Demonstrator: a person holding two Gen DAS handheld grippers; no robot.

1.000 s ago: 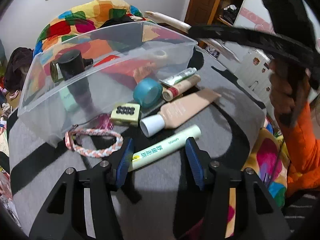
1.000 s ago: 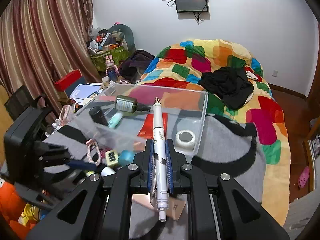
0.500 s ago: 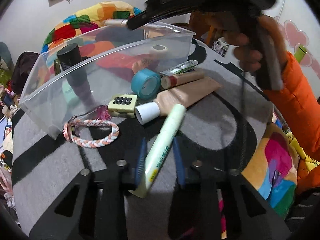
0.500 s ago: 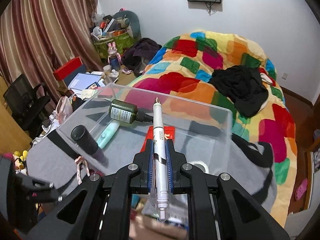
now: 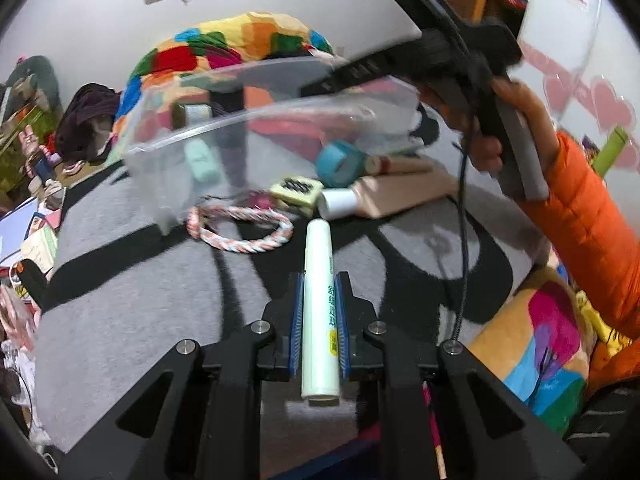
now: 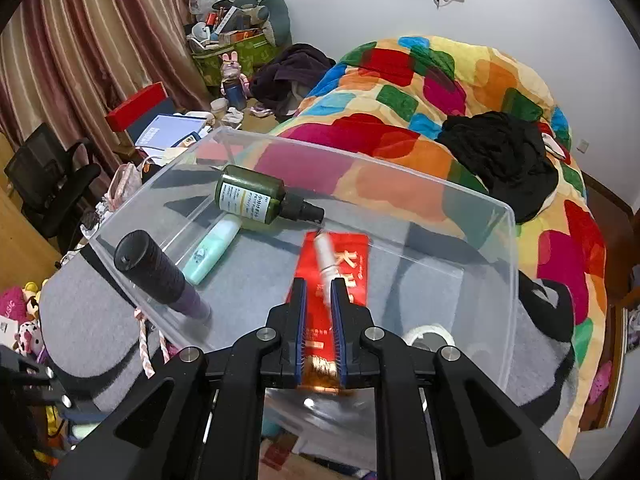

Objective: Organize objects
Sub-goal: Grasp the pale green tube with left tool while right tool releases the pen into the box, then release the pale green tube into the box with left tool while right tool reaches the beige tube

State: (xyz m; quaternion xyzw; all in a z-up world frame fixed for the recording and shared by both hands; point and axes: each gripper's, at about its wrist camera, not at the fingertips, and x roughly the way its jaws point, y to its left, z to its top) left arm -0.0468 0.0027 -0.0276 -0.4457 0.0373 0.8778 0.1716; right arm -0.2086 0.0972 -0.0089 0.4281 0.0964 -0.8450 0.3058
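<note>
My left gripper (image 5: 318,280) is shut on a pale green tube (image 5: 318,240), held lengthwise above the grey blanket (image 5: 140,300). My right gripper (image 6: 319,284) hangs over the clear plastic bin (image 6: 360,160), its jaws a narrow gap apart. A white pen (image 6: 325,254) is blurred and slides forward out of them, above the red packet (image 6: 352,268). In the bin lie a green bottle (image 6: 250,198), a mint tube (image 6: 212,250), a black cylinder (image 6: 154,270) and a tape roll (image 6: 430,334).
On the blanket beside the bin (image 5: 240,120) lie a braided bracelet (image 5: 240,232), a beige tube (image 5: 384,196), a blue tape roll (image 5: 340,160) and a yellow keypad toy (image 5: 296,190). A hand (image 5: 500,128) in an orange sleeve (image 5: 592,220) holds the other gripper. A patchwork quilt (image 6: 440,92) lies behind.
The left jaws closed on the pale green tube and lifted it straight between the pads. The right gripper moved over the bin, and the pen slid forward out of its jaws.
</note>
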